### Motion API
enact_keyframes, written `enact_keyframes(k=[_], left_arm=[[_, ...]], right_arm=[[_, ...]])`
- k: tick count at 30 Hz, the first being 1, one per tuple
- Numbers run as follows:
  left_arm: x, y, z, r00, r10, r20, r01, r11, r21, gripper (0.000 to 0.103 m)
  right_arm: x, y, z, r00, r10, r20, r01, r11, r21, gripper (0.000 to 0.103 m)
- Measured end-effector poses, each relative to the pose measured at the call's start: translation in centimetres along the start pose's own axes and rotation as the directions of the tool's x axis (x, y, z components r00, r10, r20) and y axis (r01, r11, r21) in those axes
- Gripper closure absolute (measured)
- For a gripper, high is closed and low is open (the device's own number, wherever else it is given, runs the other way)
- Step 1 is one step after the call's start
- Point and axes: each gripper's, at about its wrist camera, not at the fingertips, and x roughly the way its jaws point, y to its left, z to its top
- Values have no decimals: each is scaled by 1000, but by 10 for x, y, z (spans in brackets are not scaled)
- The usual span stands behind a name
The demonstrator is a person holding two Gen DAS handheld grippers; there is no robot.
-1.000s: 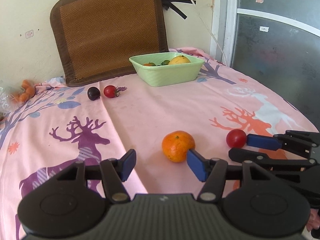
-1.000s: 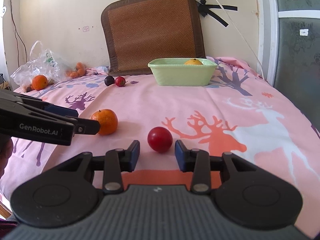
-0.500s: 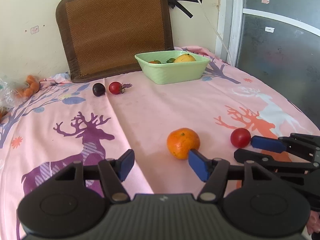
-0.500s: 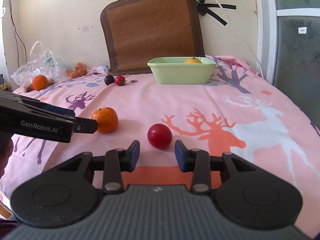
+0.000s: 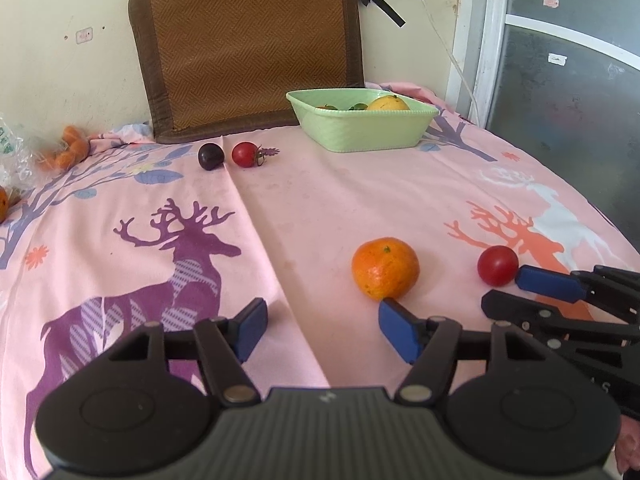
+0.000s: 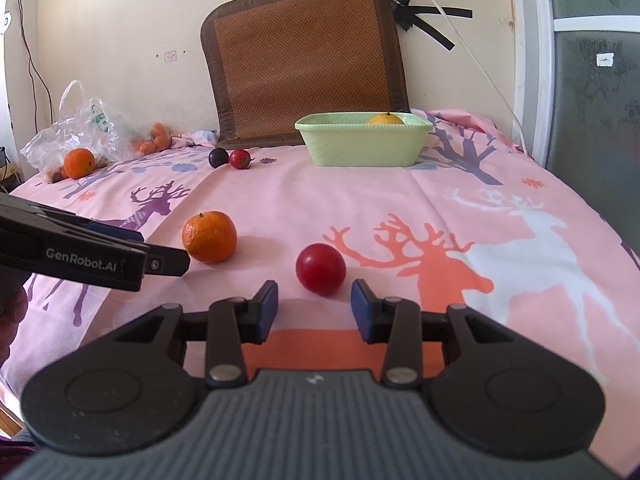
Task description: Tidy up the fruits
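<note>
Presently: left gripper [image 5: 322, 330], jaws opening, nothing between the blue pads; orange mandarin [image 5: 385, 268] on the cloth just beyond its right pad. Right gripper [image 6: 314, 312], jaws opening, not gripping; red tomato [image 6: 321, 268] just ahead of the gap, untouched. Farther back: dark plum [image 5: 211, 156] beside second tomato [image 5: 245, 154]; green basin [image 5: 362, 136] holding a yellow-orange fruit [image 5: 388, 103]. Underneath all: pink deer-print cloth [image 5: 312, 200]. Against the wall: woven brown mat [image 5: 248, 44]. Far left: plastic bag [image 6: 80, 124] with loose oranges.

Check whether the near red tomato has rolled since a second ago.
No. The red tomato keeps its place just left of the orange deer print, with the same gap between them.
</note>
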Motion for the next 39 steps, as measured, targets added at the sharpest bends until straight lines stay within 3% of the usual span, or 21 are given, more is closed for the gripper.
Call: enact_keyframes(k=[3, 39], left_arm=[[0, 0, -1, 1000, 1, 0, -1, 1000, 1, 28], [0, -1, -5, 1000, 3, 15, -3, 999, 41, 25]], right_arm=[[1, 0, 0, 1000, -2, -1, 2, 1000, -1, 59], [3, 2, 2, 1000, -8, 1, 8, 1000, -14, 57]])
